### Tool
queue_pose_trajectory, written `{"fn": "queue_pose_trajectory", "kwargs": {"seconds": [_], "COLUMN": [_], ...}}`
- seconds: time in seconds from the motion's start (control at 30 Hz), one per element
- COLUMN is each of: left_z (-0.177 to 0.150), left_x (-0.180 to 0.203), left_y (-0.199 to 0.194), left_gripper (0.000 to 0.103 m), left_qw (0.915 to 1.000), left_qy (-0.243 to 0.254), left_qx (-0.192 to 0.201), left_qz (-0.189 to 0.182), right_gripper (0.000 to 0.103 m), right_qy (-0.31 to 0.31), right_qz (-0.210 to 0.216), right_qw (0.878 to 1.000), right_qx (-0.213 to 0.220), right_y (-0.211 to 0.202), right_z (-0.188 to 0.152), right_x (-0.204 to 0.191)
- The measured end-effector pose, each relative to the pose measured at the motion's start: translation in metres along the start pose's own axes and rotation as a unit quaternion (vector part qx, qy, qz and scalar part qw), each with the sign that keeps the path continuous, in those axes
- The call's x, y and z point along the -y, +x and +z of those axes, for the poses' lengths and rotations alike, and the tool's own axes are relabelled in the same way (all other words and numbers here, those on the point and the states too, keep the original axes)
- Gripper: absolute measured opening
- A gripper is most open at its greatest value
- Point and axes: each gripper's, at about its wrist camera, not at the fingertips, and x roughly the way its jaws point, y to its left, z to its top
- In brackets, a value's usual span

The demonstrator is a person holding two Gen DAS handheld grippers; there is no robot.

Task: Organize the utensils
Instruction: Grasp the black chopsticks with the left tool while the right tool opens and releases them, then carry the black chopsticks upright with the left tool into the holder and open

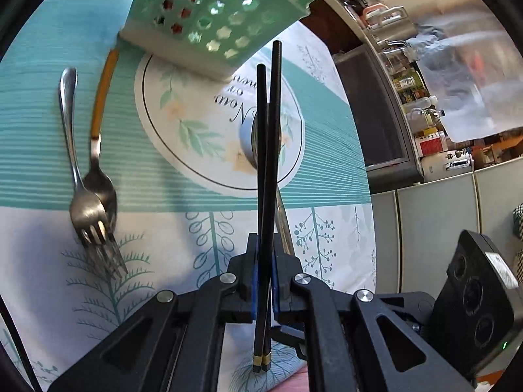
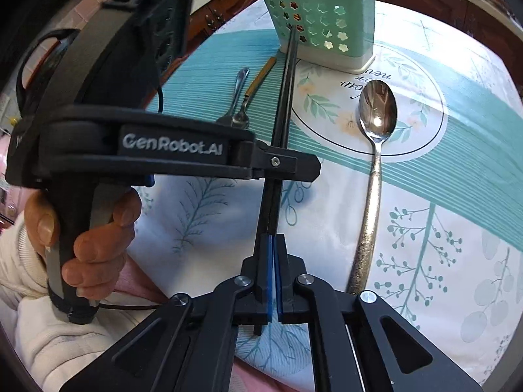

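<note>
Kitchen shelves crowded with bottles and jars line the far side of a round counter [image 1: 183, 196] spread with a teal-and-white leaf-print cloth; its curved edge falls away just right of the left claw [image 1: 264, 281].

That claw's blue-padded jaws are clamped on a pair of black chopsticks [image 1: 268, 150], gripped near their gold-banded ends. The sticks stand clear of the cloth and run forward from the jaws, tips splayed slightly, stopping just short of a green perforated caddy [image 1: 212, 16] that stands straight ahead on a white base.

In the right wrist view, the right claw [image 2: 272, 271] sits lower on the same sticks, its jaws drawn close around their ends; whether the pads actually press on them cannot be told. A hand [image 2: 88, 248] in a cream sleeve holds the left tool's grip to the left of it.

A large spoon [image 2: 376, 150] lies flat on the cloth just right of the right claw, bowl toward the caddy. A fork [image 1: 85, 196] and an orange-handled spoon [image 1: 101, 124] lie overlapping well left of the left claw. Bare cloth lies open between both claws and the caddy.
</note>
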Motion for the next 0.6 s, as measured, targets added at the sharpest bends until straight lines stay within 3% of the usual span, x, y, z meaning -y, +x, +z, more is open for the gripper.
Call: {"fn": "queue_pose_trajectory", "kwargs": {"seconds": [0.03,0.1,0.33,0.6], "left_z": [0.0,0.0,-0.001,0.01], "left_x": [0.0,0.005,0.031,0.07], "left_y": [-0.004,-0.011,-0.054,-0.113], "left_gripper": [0.003,0.003,0.003,0.003], "left_qw": [1.0,0.9998,0.9945,0.976], "left_qy": [0.004,0.017,0.097,0.194], "left_qx": [0.002,0.009,0.042,0.094], "left_qz": [0.003,0.007,0.0,0.032], "right_gripper": [0.02,0.025,0.025,0.025], "right_qy": [0.007,0.011,-0.023,-0.076], "right_qz": [0.011,0.023,0.05,0.045], "right_qw": [1.0,1.0,0.997,0.991], "right_qx": [0.005,0.019,0.045,0.096], "right_y": [-0.004,-0.012,-0.036,-0.07], "right_z": [0.0,0.0,0.015,0.047], "right_x": [0.002,0.005,-0.007,-0.021]}}
